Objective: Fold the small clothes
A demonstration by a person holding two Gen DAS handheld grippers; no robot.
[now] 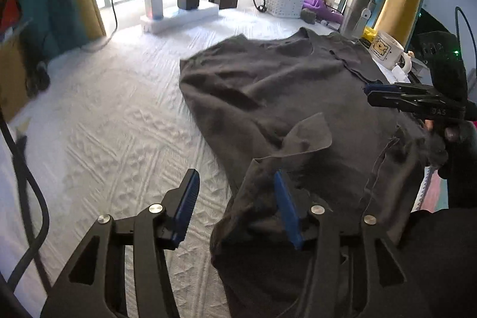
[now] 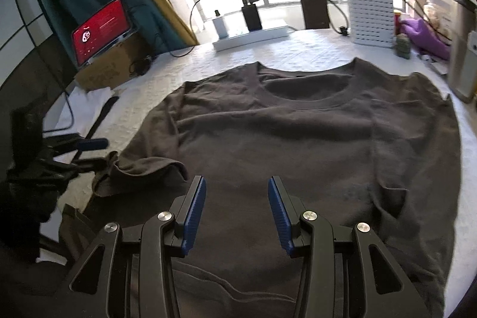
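Observation:
A dark brown T-shirt point(image 2: 298, 139) lies spread front up on the white textured cover point(image 2: 298, 49), its neckline at the far side. My right gripper point(image 2: 237, 198) hovers open over the shirt's lower middle, with nothing between its blue pads. In the left wrist view my left gripper point(image 1: 235, 198) stands open at the near left edge of the shirt point(image 1: 268, 85). Loose fabric drapes over its right finger point(image 1: 286, 210) and a corner sticks up behind it; the pads do not press on it. The right gripper point(image 1: 368, 91) shows at the right, and the left gripper point(image 2: 103, 152) shows beside a rumpled fold point(image 2: 143, 169).
At the back stand a white slotted basket point(image 2: 371, 20), a white box with chargers and cables point(image 2: 250, 35) and a purple object point(image 2: 426, 37). A bear mug point(image 1: 384, 49) and a steel flask point(image 1: 356, 11) sit at the right. A red-screened tablet point(image 2: 101, 29) leans on a cardboard box at the left.

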